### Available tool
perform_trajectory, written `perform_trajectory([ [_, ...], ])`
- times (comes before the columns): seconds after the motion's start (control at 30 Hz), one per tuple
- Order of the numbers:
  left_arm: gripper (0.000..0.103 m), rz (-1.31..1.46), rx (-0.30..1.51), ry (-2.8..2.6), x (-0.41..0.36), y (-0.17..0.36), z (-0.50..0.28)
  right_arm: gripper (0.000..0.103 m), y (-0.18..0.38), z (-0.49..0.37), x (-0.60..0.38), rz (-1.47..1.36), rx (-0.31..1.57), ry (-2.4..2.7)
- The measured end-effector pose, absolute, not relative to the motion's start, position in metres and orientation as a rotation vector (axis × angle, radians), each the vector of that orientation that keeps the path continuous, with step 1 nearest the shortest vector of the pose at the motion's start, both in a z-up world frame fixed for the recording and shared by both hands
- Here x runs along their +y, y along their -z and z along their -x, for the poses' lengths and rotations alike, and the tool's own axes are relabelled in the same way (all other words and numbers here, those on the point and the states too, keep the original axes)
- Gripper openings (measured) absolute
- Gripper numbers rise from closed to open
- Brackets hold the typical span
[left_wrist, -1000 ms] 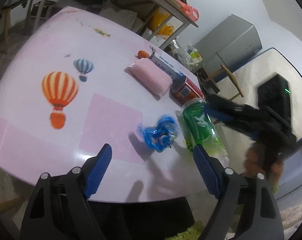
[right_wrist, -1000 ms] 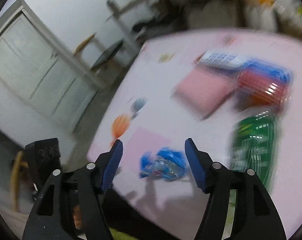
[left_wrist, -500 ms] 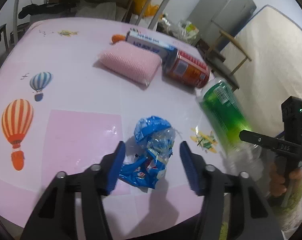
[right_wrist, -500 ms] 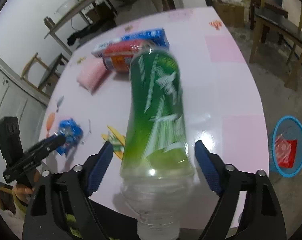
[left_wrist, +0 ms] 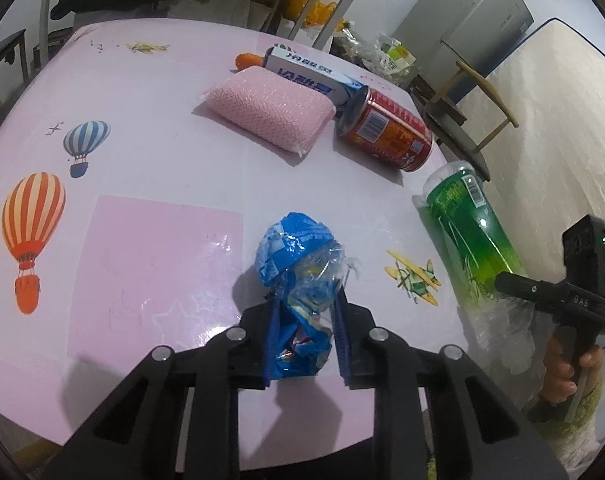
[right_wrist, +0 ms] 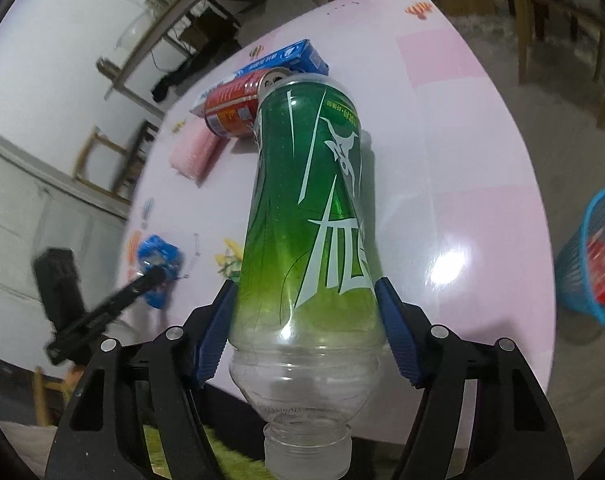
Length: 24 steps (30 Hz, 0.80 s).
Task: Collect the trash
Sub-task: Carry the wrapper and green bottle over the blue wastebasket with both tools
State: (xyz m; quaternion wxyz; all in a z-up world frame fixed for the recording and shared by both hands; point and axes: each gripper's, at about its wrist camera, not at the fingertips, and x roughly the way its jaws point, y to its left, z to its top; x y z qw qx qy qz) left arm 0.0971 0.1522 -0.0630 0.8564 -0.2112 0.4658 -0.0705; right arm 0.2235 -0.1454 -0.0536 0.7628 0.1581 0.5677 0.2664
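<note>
The left gripper (left_wrist: 304,336) is closing its fingers on the blue wrapper (left_wrist: 298,276), low in the middle of the frame, on the pink table (left_wrist: 142,120). The right gripper (right_wrist: 306,332) is closing its fingers on the green bottle (right_wrist: 310,200), which fills the middle. A blue basket (right_wrist: 582,272) sits at the right edge.
</note>
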Motion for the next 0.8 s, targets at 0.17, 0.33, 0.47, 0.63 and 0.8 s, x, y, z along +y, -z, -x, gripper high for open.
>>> perform_trajectory([
  [0.17,0.022,0.462,0.955,0.148,0.148,0.052,-0.093,0.065,0.053,-0.219,-0.17,-0.478,1.23,-0.614],
  [0.33,0.021,0.45,0.933,0.167,0.136,0.036,-0.093,0.065,0.047,-0.213,-0.191,-0.56,1.191,-0.631],
  [0.47,0.021,0.42,0.9,0.2,0.119,0.018,-0.094,0.065,0.041,-0.208,-0.205,-0.601,1.162,-0.635],
  [0.63,0.021,0.39,0.883,0.262,0.092,0.002,-0.104,0.065,0.03,-0.199,-0.226,-0.643,1.103,-0.634],
  [0.8,0.021,0.354,0.875,0.34,0.059,-0.013,-0.12,0.065,0.024,-0.192,-0.246,-0.679,1.056,-0.606],
])
